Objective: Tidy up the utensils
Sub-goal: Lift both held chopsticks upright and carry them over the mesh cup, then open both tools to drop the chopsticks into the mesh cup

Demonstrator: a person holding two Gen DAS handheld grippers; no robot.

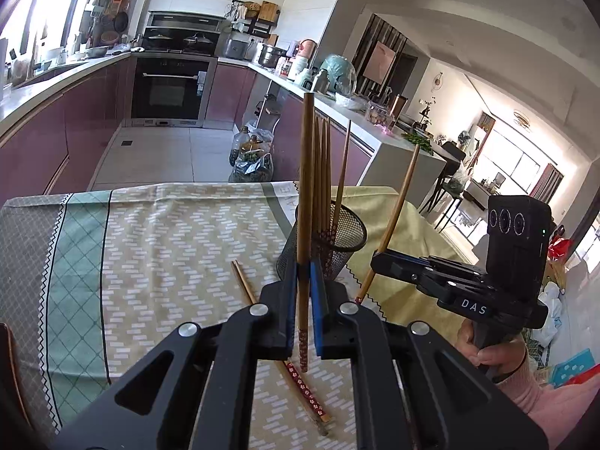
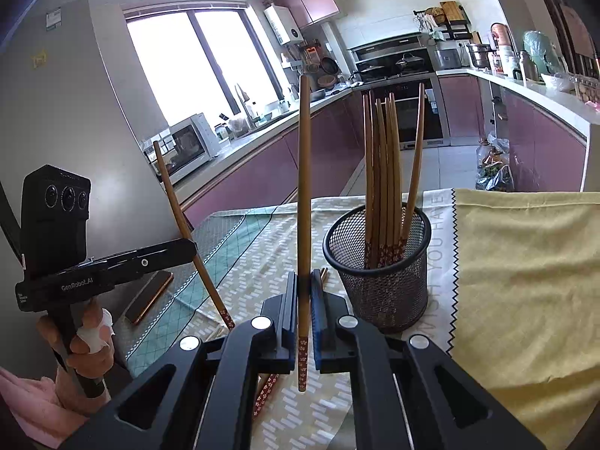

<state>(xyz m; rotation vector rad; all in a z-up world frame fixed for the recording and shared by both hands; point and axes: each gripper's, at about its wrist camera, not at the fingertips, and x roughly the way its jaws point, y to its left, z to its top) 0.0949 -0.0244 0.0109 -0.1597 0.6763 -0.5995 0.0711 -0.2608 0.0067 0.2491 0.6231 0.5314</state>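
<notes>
Each gripper, left gripper [image 1: 304,262] and right gripper [image 2: 304,281], pinches one upright chopstick [image 1: 305,187]; the mesh holder [image 2: 378,262] sits just right of the right gripper (nearer)

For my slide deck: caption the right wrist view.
Right hand-held gripper shut on a chopstick, beside the mesh holder of chopsticks.

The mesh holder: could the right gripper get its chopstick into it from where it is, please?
Probably yes. The right gripper is shut on one chopstick, upright beside the mesh holder. The holder's mouth is open, with room beside the chopsticks already in it.
</notes>
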